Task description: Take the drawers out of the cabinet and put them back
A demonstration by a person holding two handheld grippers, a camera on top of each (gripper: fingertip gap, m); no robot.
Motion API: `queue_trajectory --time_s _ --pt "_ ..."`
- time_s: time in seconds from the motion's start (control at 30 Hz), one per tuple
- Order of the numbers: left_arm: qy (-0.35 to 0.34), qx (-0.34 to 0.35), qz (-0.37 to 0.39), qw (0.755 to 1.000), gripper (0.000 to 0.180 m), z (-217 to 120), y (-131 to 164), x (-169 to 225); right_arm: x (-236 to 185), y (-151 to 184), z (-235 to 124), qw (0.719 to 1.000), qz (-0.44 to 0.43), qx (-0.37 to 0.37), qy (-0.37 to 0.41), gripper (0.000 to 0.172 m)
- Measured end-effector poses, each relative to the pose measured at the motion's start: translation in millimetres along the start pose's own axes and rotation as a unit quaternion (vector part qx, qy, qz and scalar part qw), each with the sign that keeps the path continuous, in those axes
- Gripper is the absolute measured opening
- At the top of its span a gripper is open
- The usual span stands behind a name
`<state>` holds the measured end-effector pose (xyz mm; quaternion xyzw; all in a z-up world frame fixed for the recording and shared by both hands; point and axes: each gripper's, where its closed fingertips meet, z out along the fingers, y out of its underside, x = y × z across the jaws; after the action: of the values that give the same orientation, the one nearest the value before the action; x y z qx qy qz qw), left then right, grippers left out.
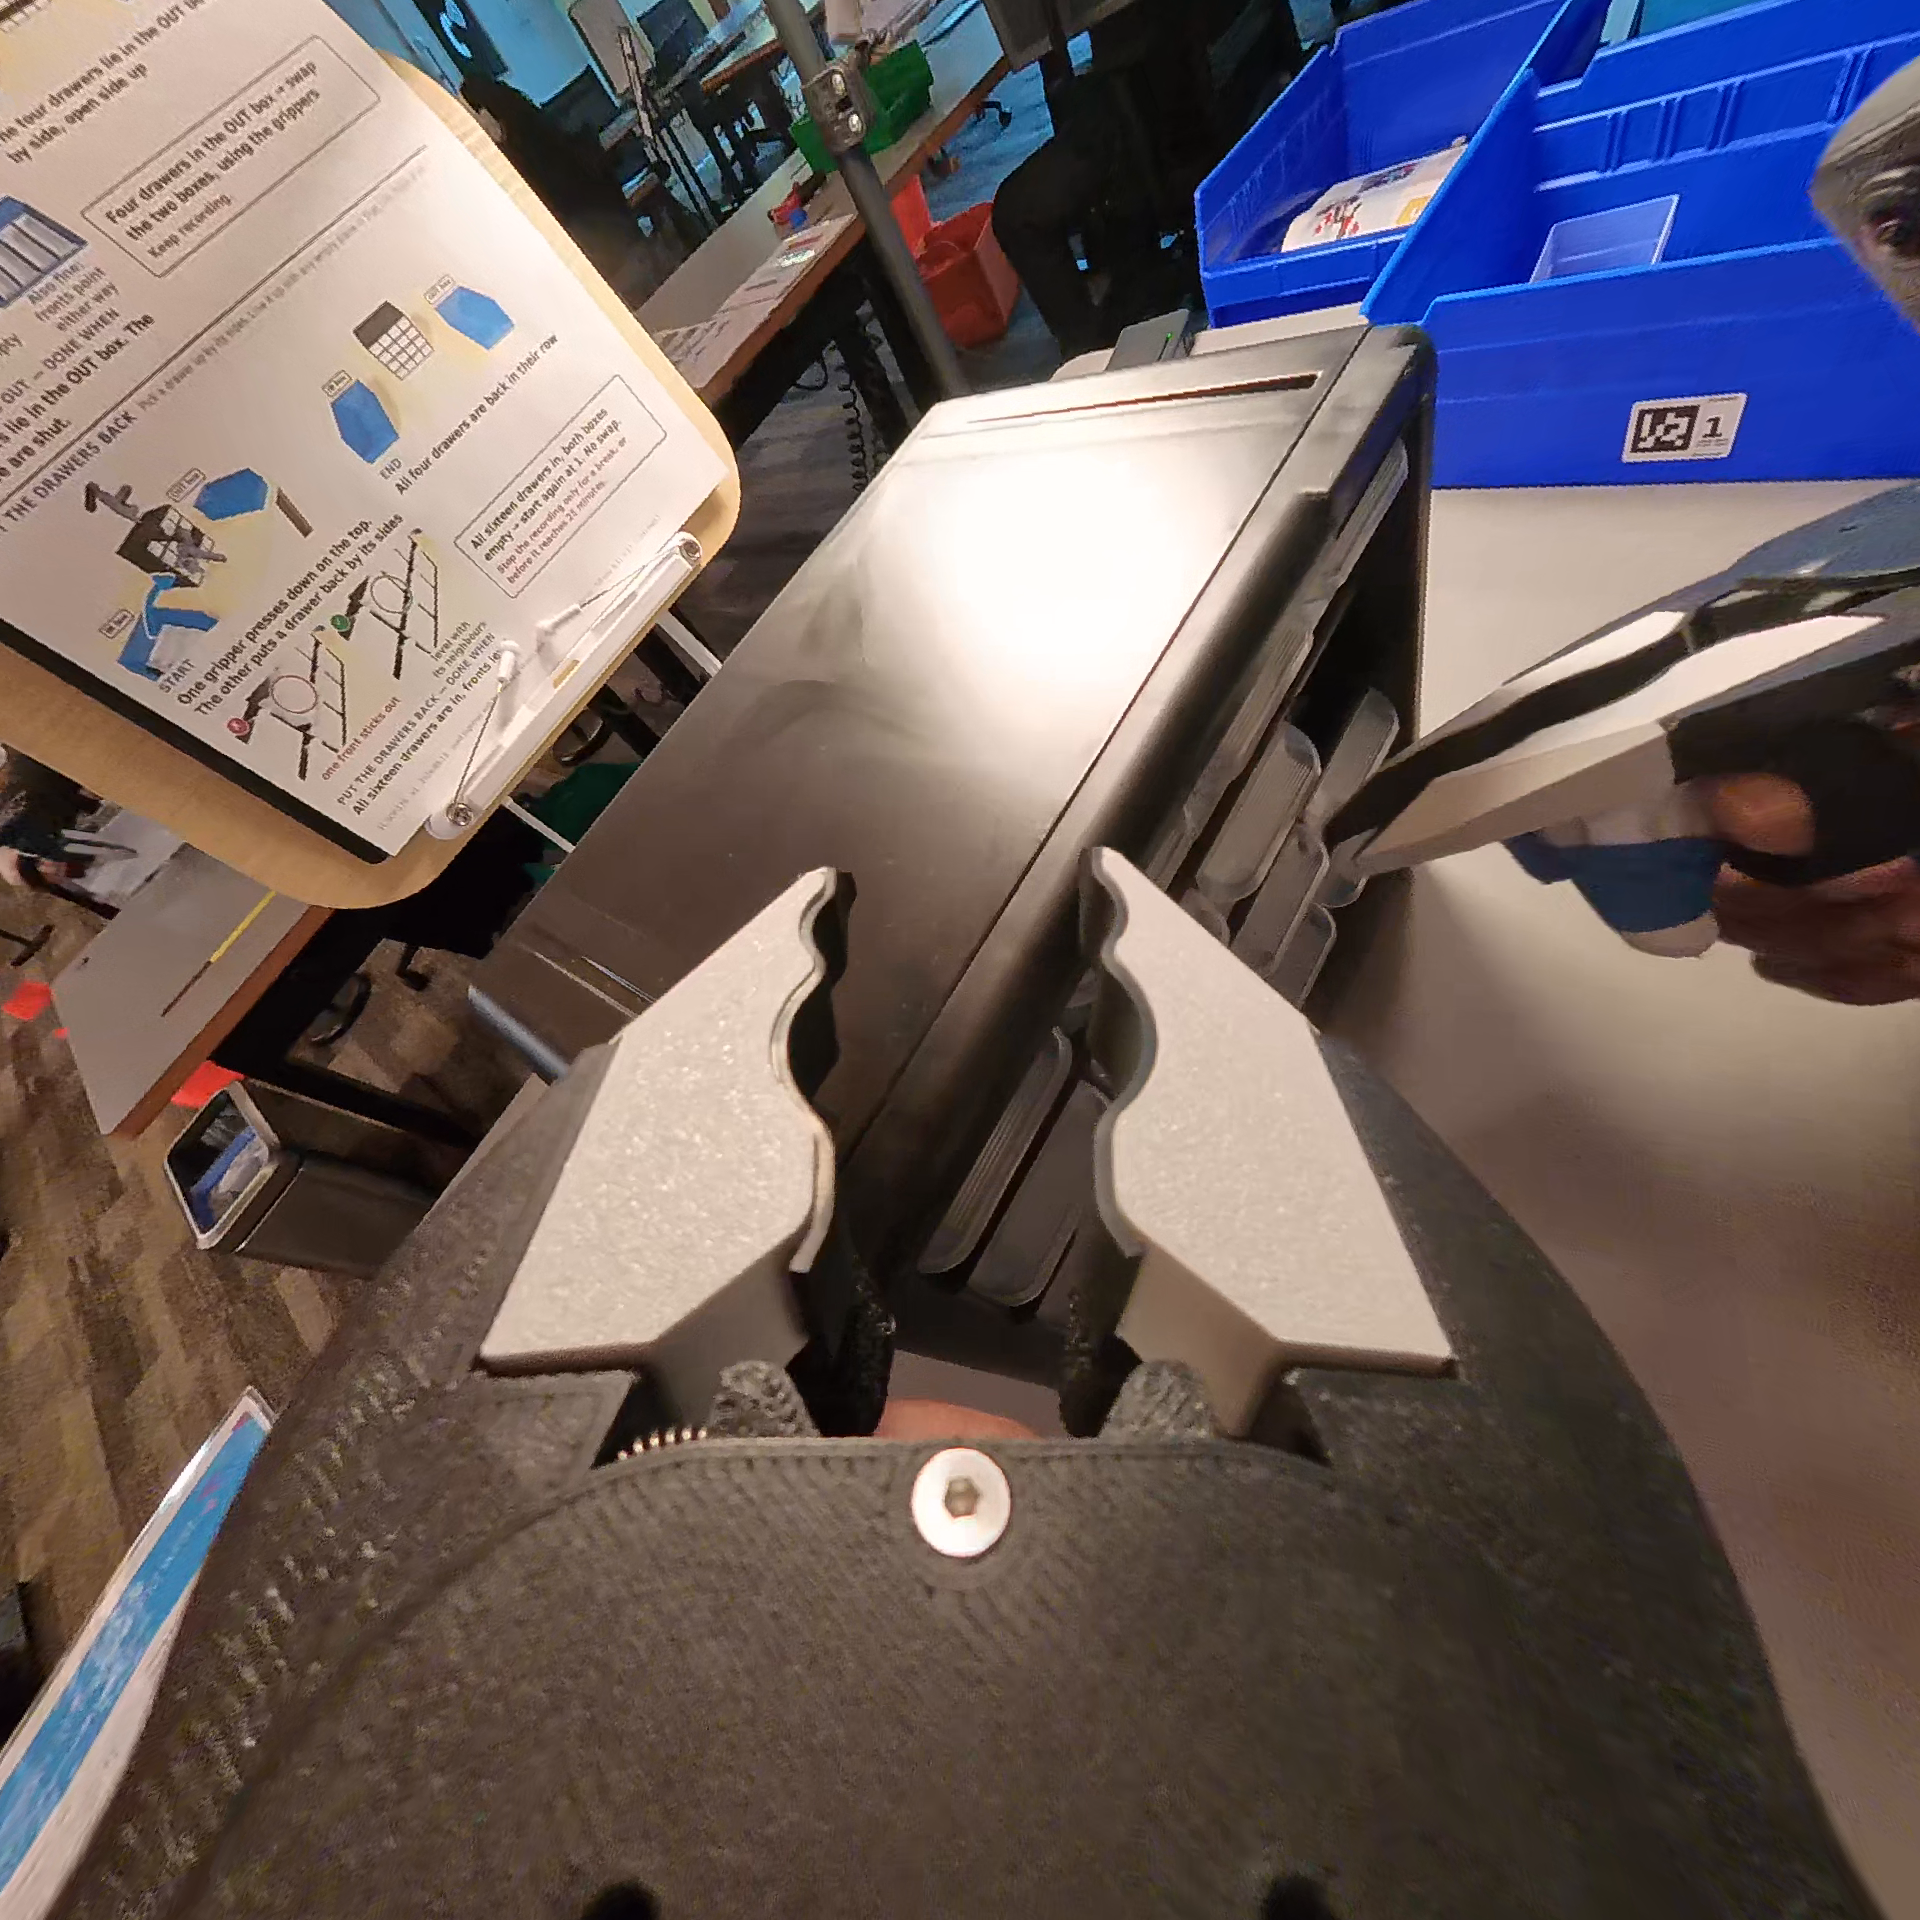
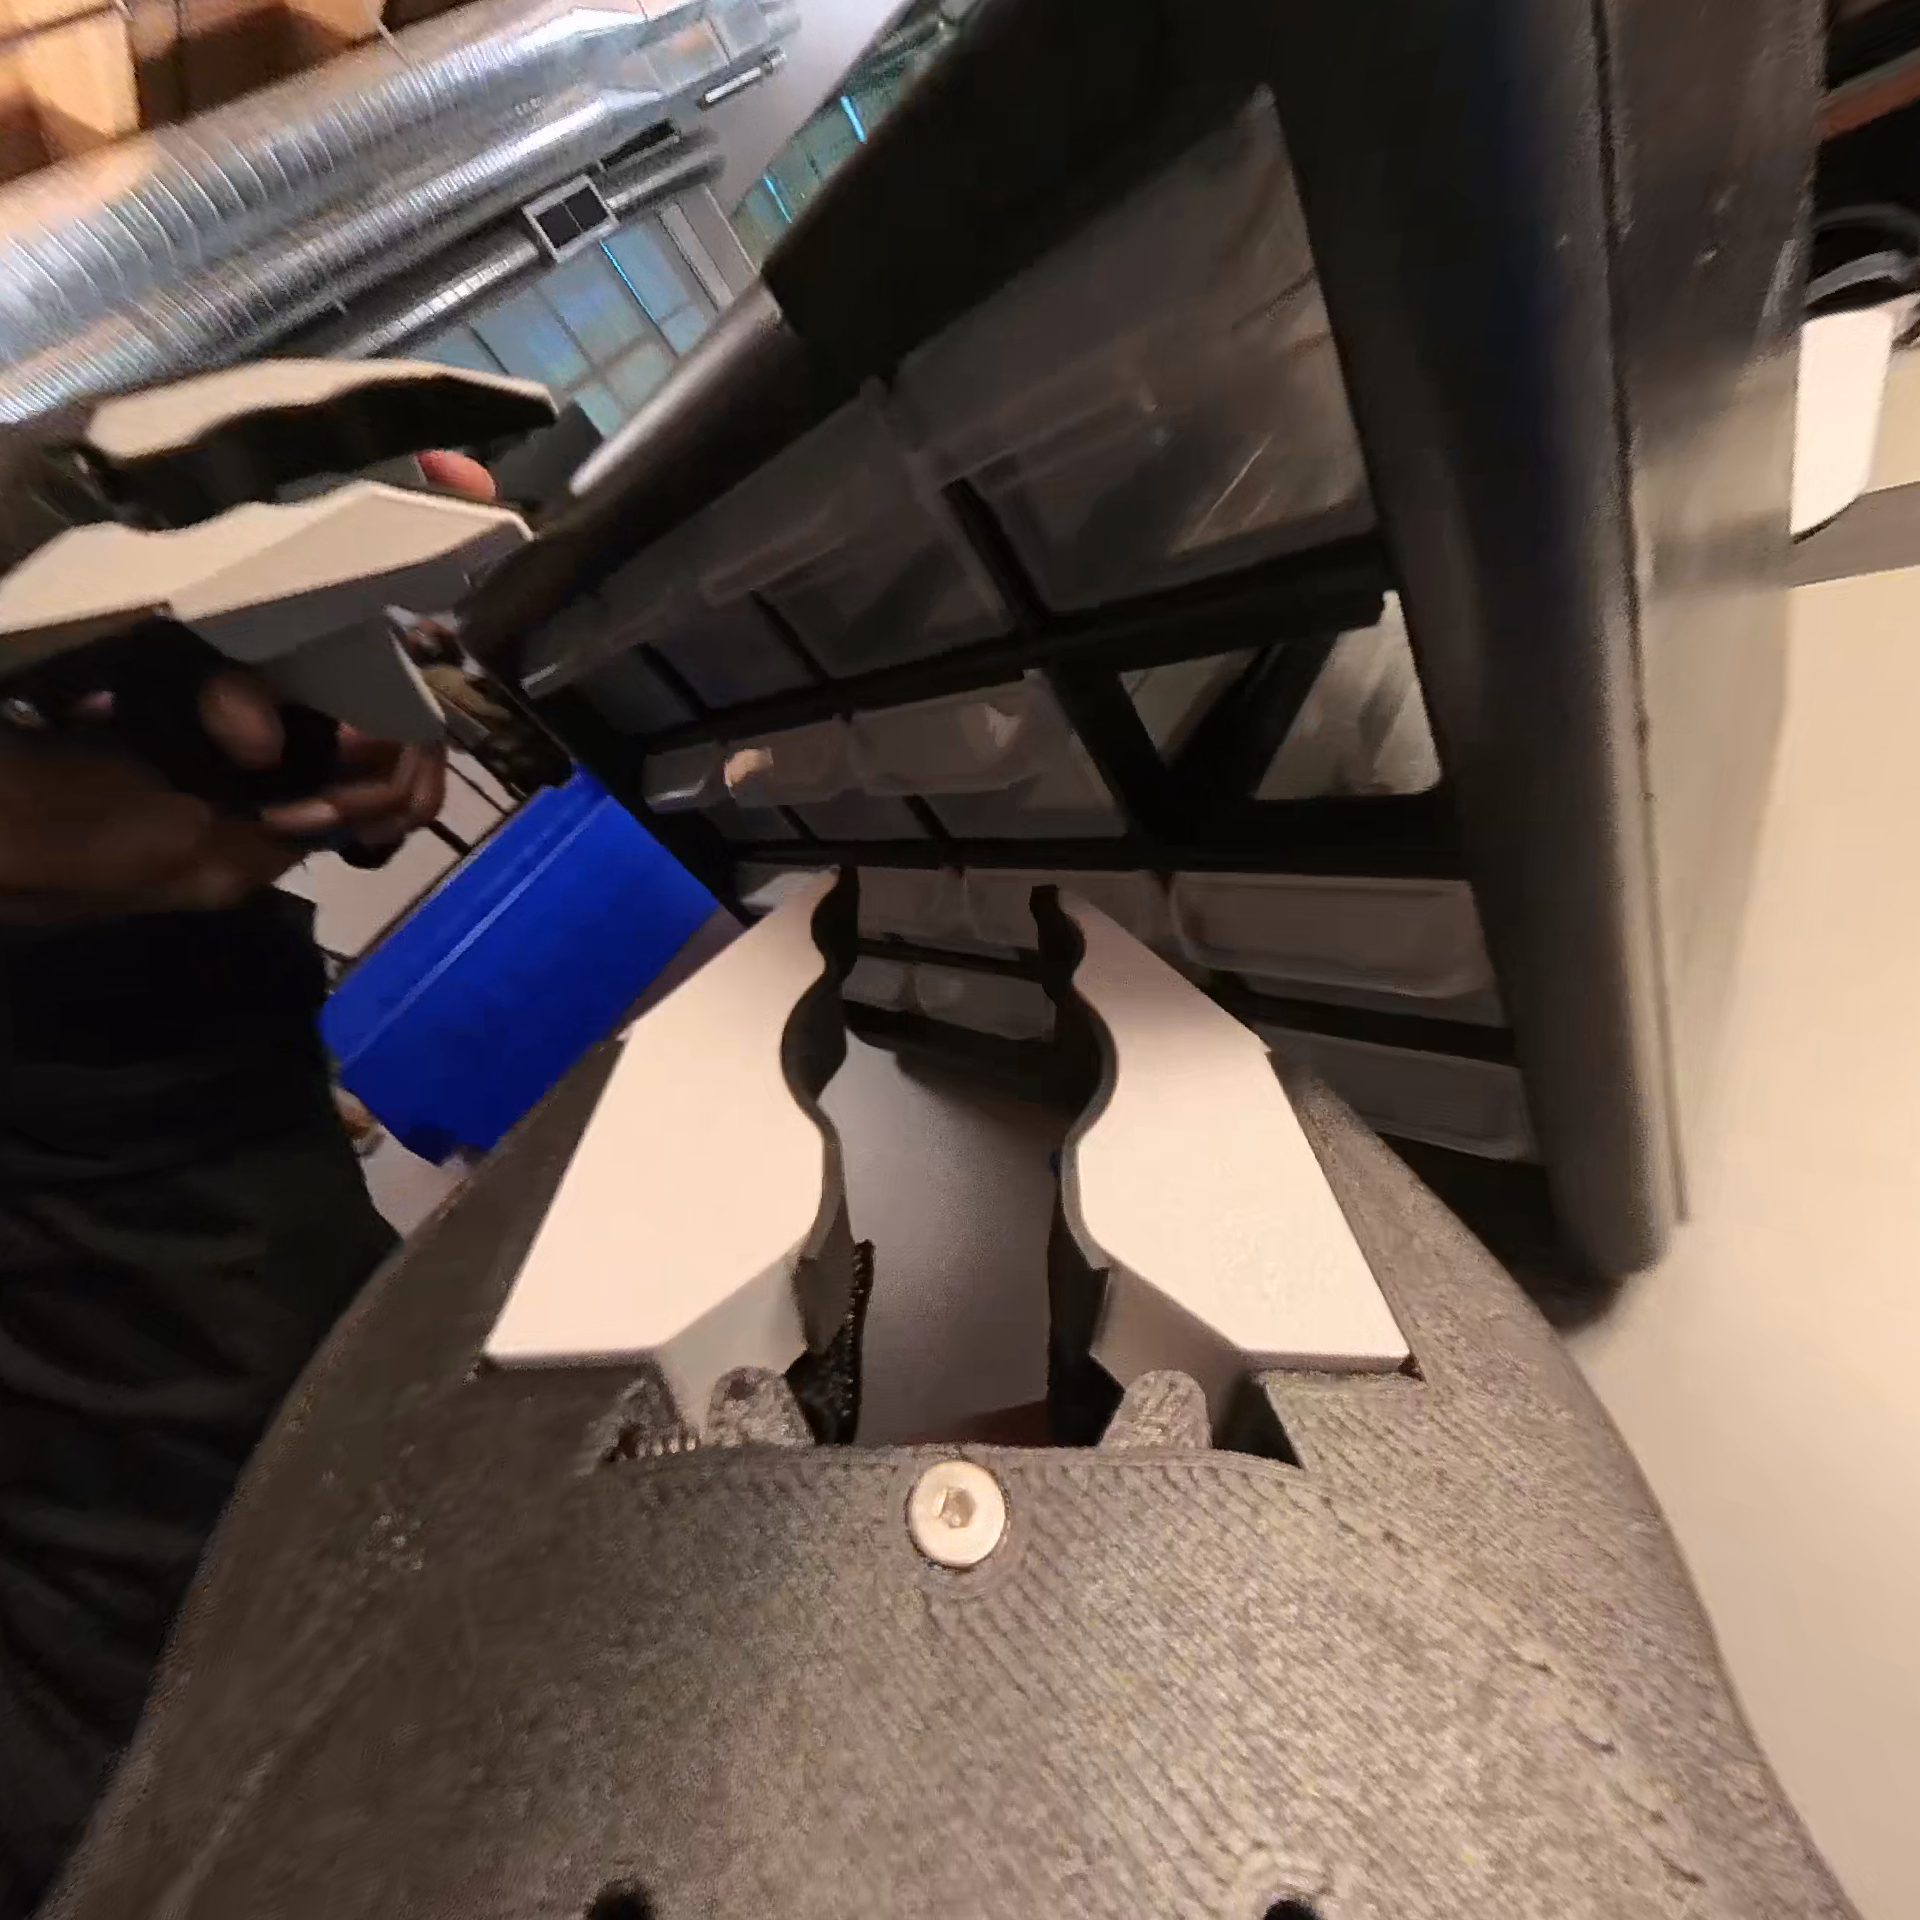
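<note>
The black drawer cabinet (image 1: 935,675) lies under my left gripper (image 1: 964,873). The gripper is open and empty, and its fingers straddle the cabinet's top front edge. In the right wrist view the left gripper (image 2: 520,468) touches the cabinet's (image 2: 1538,623) top corner. My right gripper (image 2: 940,891) is at the cabinet's front, with its fingertips on either side of a clear drawer front (image 2: 904,914) in a lower row. Blur hides whether the pads press on it. In the left wrist view the right gripper (image 1: 1340,852) has its tips at the clear drawer fronts. One slot (image 2: 1351,717) stands empty.
Blue bins (image 1: 1662,312) stand behind the cabinet on the pale table (image 1: 1662,1143). One blue bin (image 2: 499,987) shows to the left in the right wrist view. An instruction board (image 1: 312,416) stands to the left. A person's hands hold both grippers.
</note>
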<state>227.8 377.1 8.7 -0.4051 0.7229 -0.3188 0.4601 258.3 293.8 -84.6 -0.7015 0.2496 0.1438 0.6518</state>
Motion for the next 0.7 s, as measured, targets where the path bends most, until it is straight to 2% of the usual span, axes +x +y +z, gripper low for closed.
queue_trajectory --time_s 0.4,0.57,0.7 --pt "0.014 -0.001 -0.01 1.0 0.05 -2.0 5.9 -1.6 1.4 -15.4 16.8 0.991 0.118 0.061 -0.028 0.034" --pt "0.008 -0.023 -0.004 1.0 0.058 0.0 15.2 -3.3 -2.5 -15.8 10.8 0.984 0.143 0.097 -0.048 0.002" --pt "0.006 -0.026 0.005 1.0 0.057 0.8 14.8 -2.5 -11.8 -11.5 -3.0 0.981 0.147 0.115 -0.06 0.001"
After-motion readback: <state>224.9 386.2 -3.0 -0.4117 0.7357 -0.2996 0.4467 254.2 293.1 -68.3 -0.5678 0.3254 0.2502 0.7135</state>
